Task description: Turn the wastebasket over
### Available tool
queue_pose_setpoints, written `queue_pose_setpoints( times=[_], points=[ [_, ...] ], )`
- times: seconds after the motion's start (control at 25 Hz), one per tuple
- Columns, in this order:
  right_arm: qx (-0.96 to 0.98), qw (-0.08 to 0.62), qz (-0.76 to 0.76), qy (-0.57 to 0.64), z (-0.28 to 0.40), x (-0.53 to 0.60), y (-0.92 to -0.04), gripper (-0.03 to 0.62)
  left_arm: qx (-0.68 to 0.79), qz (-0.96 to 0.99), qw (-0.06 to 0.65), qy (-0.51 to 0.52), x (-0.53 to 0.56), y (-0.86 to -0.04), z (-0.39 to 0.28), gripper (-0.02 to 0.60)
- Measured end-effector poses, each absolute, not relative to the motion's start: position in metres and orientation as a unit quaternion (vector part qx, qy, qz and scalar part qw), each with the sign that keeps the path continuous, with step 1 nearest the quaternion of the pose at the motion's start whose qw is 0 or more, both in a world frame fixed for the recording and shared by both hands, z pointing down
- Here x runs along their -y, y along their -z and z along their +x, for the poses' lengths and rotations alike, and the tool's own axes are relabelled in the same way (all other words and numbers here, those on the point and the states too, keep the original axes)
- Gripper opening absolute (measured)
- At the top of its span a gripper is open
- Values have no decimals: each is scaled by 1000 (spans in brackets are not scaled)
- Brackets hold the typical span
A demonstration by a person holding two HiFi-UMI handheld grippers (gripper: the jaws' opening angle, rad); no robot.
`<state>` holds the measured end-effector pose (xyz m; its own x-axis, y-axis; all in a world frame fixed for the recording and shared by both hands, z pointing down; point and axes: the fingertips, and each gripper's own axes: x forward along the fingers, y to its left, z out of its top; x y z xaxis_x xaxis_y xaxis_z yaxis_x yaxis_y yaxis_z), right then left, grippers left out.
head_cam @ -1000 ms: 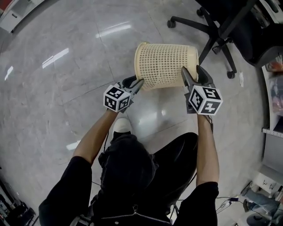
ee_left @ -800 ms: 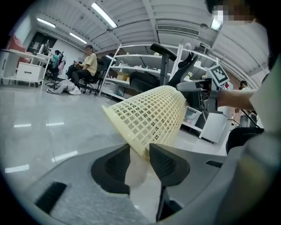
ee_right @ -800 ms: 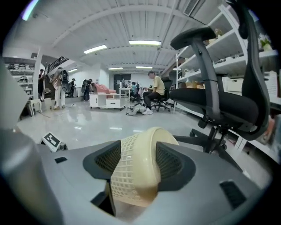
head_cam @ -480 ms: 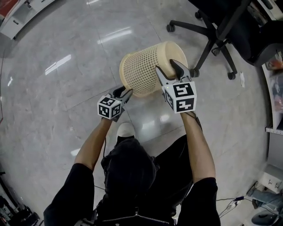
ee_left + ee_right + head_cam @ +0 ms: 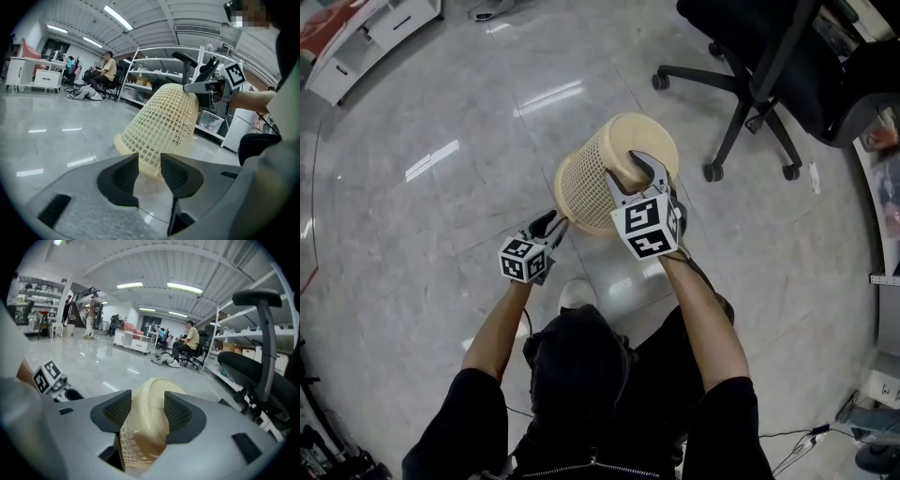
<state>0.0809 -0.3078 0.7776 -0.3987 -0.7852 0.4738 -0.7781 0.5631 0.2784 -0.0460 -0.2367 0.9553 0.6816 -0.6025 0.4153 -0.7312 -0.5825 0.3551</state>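
Head view: on the person's head, steep top-down on the floor, wastebasket [image 5: 591, 173] mid-frame, left gripper [image 5: 551, 223] and right gripper [image 5: 630, 173] both in shot. Left gripper view: low, close to the basket rim, faces up its side. Right gripper view: hard against the basket base, faces level across the room. All 3 share the wastebasket; head and right gripper views share the office chair [image 5: 262, 366].
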Motion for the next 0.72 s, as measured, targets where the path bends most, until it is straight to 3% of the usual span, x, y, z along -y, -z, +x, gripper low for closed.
queue_pose_setpoints(
  times=[0.24, 0.72],
  points=[
    [832, 367, 416, 31, 52, 287, -840, 222, 378, 894, 215, -107, 251, -910, -48, 141],
    [843, 349, 410, -9, 52, 289, -839, 216, 350, 917, 174, -78, 255, -859, -20, 140]
  ],
)
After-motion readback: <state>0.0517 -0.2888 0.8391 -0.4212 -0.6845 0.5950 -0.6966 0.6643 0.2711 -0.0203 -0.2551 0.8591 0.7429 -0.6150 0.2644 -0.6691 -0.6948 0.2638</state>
